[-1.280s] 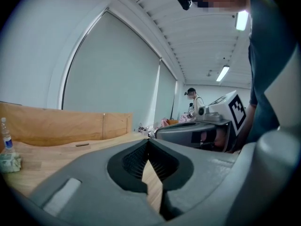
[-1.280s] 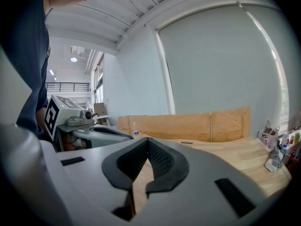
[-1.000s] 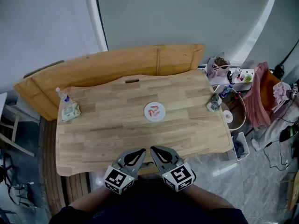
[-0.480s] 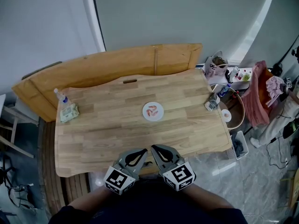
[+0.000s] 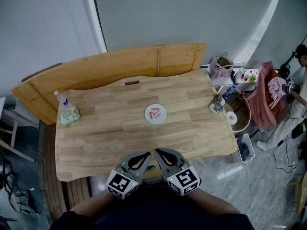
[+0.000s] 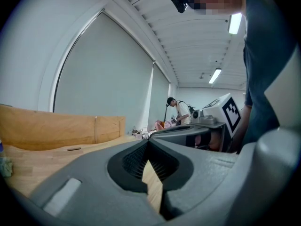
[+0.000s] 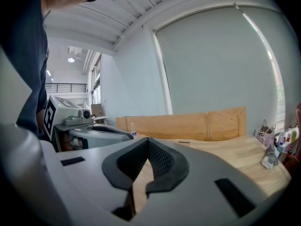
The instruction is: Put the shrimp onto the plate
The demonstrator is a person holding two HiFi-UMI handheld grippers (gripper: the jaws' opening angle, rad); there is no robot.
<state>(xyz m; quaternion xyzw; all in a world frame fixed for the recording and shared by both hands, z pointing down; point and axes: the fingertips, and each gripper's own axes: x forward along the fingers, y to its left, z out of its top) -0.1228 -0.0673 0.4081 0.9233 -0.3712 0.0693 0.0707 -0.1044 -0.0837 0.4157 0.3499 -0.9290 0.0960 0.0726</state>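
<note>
One plate (image 5: pixel 162 119), shrimp (image 5: pixel 154 112) on it, table (image 5: pixel 105 128) centre. Two grippers, 6 o'clock: left gripper (image 5: pixel 144 156), right gripper (image 5: pixel 159 153), both closed, empty.

Lighting soft and even; no hard shadows, no glare on surfaces.
Head view: bright, sharp at centre, table (image 5: pixel 110 128) uniformly lit, straight lines bow toward the edges. Gripper views: strong fisheye, black vignette in the corners. The left gripper (image 6: pixel 148 141) and right gripper (image 7: pixel 147 140) sit close to the lens and look slightly soft. Ceiling strip lights (image 6: pixel 233 23) blown out white; a small ceiling lamp (image 7: pixel 70 60) glows.
</note>
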